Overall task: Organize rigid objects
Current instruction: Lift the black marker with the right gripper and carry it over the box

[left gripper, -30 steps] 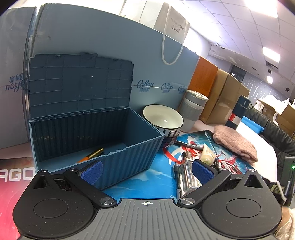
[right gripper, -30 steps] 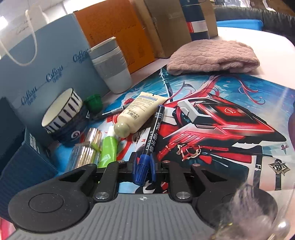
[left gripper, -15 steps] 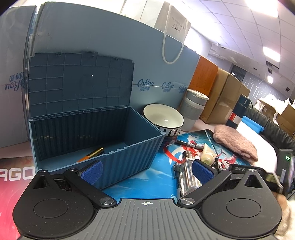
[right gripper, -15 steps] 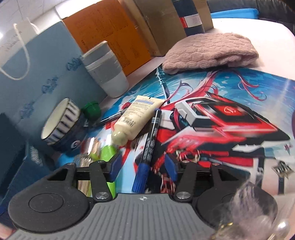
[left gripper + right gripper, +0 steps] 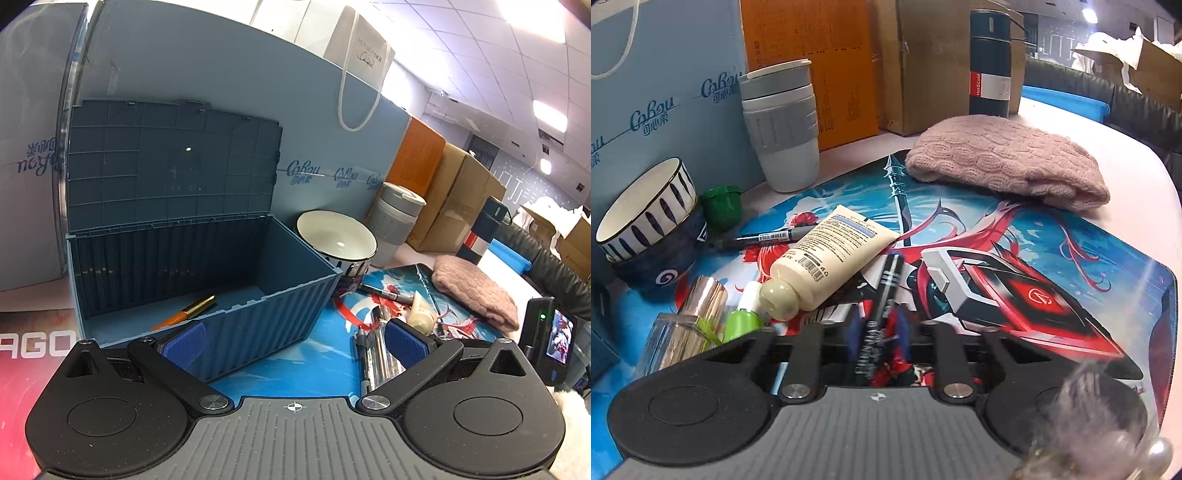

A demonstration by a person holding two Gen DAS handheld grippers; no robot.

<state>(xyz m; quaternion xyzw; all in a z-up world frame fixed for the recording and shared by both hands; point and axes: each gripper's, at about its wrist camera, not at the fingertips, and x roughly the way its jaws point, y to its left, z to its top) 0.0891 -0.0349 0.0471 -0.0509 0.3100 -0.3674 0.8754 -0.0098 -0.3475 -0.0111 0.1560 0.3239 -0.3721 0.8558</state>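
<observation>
- Right claw [image 5: 878, 328] has just been closing and now pinches the black marker [image 5: 886, 291] between its blue pads, the barrel running forward from the grip.
- Marker lies on the printed mat [image 5: 1052, 266] on the worktop, its far end tucked under the cream tube [image 5: 827, 258].
- Tube rests slanted, its cap end just beside a green bottle [image 5: 744, 319] and a shiny metallic bottle [image 5: 698, 317].
- Second marker [image 5: 764, 236], thin and black, lies beyond the tube, pointing at a small green cup [image 5: 722, 206].
- Striped bowl [image 5: 646, 218] sits tilted in a dark bowl beside that cup; a grey lidded cup [image 5: 781, 125] stands behind.
- Pink knit cloth [image 5: 1008, 158] lies at the mat's far edge, with a dark flask [image 5: 990, 59] beyond it.
- Left claw [image 5: 295, 343] is spread wide with nothing between its pads, hovering near the blue box [image 5: 207, 273].
- Box stands with its lid upright; an orange and gold pen [image 5: 184, 312] lies on its floor.
- Seen from the left wrist, the right claw's body and small screen [image 5: 554, 336] show at the right edge, beside the cloth.
- Blue bags and cardboard cartons [image 5: 458, 195] line the back of the worktop.
</observation>
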